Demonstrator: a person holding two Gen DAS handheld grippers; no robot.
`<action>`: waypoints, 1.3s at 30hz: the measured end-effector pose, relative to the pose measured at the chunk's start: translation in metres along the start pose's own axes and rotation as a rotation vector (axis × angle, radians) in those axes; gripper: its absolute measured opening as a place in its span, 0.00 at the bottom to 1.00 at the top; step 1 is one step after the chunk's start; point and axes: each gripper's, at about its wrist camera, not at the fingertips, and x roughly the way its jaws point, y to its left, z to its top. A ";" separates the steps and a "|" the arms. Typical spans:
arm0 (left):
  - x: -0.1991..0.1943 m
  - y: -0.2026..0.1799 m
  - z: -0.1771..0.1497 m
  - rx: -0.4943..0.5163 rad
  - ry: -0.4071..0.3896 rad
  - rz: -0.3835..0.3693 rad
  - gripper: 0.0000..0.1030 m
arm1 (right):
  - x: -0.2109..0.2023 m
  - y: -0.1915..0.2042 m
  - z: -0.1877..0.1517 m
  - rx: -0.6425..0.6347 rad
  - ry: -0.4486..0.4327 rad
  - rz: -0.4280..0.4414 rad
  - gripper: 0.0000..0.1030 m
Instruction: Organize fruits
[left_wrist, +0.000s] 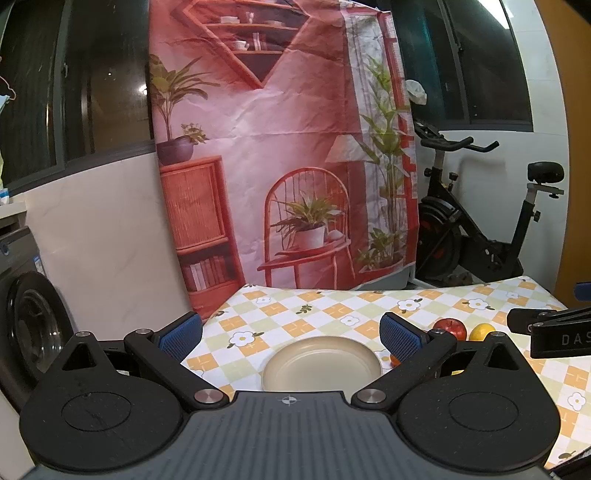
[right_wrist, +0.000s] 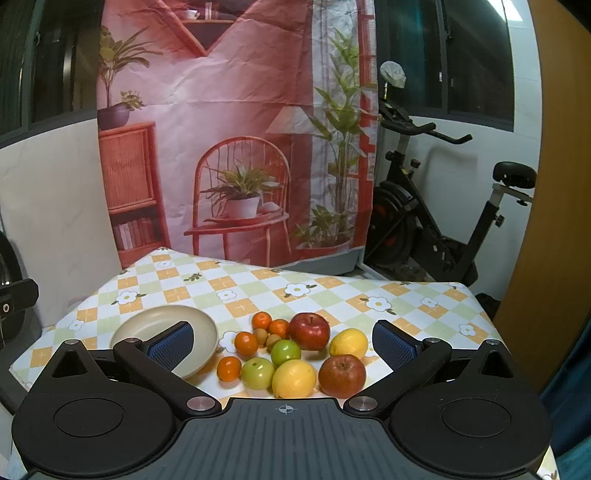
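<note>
Both grippers hang above the table w/ jaws spread wide, nothing between the pads. Left gripper (left_wrist: 290, 336) points over the cream plate (left_wrist: 321, 363), which sits bare on the checked floral tablecloth (left_wrist: 332, 306). Right gripper (right_wrist: 282, 345) faces the fruit pile. In the right wrist view the plate (right_wrist: 162, 321) lies at approx 9 o'clock of the pile, just beside it.

Pile: red apple (right_wrist: 309, 330) at 12 o'clock, second apple (right_wrist: 342, 376) (duller, brownish-red) at 4, lemon (right_wrist: 348, 343) at 3, bigger lemon (right_wrist: 293, 378) at 6. Two green fruits (right_wrist: 286, 351) near centre, the other (right_wrist: 258, 373) at 7. Four small oranges (right_wrist: 246, 343) along the 9–11 side. All fruit rests on the cloth, none on the plate. An exercise bike (right_wrist: 443, 221) stands behind the table.
</note>
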 end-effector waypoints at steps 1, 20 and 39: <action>0.000 0.000 0.000 -0.001 0.000 -0.001 1.00 | 0.000 0.000 0.000 0.000 0.000 0.000 1.00; 0.000 -0.001 -0.001 0.000 -0.001 0.001 1.00 | -0.002 -0.002 0.002 0.003 -0.006 0.000 1.00; 0.000 0.000 -0.001 -0.001 -0.001 0.000 1.00 | -0.004 -0.003 0.003 0.003 -0.009 0.000 1.00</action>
